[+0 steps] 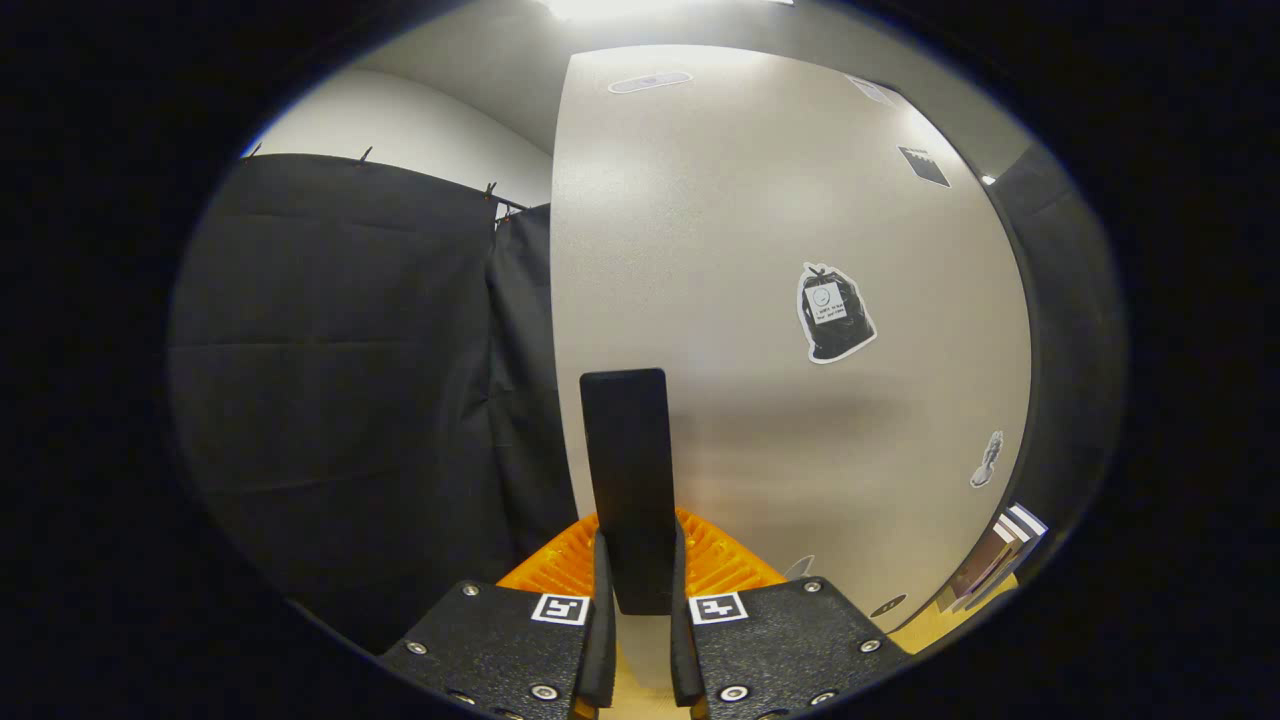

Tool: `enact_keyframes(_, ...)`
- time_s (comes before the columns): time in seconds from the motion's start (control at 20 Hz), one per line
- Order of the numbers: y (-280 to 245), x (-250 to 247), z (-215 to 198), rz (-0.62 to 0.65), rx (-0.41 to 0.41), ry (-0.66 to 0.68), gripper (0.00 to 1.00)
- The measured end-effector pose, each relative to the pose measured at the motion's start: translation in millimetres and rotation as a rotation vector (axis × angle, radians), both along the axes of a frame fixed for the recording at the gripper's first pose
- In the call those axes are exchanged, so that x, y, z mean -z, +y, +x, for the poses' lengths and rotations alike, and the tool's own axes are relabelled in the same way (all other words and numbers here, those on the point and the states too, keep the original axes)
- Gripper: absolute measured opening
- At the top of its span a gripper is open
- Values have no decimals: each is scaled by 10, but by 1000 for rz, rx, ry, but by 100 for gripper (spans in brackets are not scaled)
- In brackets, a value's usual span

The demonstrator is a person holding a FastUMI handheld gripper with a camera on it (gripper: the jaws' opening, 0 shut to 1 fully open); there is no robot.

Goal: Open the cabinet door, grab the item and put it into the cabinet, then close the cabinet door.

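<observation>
Claw: your claw [636,560] is clenched on a flat dark slab [628,480] that stands upright between both fingers [603,640], its top rising well beyond them.
Item: that slab looks like the task's thing, so it is in your grip and not yet in the cabinet; what it is exactly, you cannot tell from here.
Cabinet door: the pale door [760,300] stands just behind the slab, stickers [835,312] on its face. Open or closed is hard to judge; a dark gap runs down its right edge.
Why held so: gripping the slab low and upright keeps it steady and edge-on for sliding in.
Below: a ribbed orange piece [725,560] sits just ahead of the fingers.
Right, low: striped book-like things [1000,560] lie by the door's foot.
Left: black cloth wall [350,380].
</observation>
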State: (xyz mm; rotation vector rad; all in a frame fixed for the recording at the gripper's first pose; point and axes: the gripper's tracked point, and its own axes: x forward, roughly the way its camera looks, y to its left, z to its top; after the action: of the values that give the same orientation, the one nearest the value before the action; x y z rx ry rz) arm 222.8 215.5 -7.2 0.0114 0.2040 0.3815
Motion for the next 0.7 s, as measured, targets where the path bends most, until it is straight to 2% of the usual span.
enact_keyframes(0.4, -65, 19, -58, 18, -76, 48, 22)
enact_keyframes(0.7, -192, -44, -265, 10, -113, 52, 22)
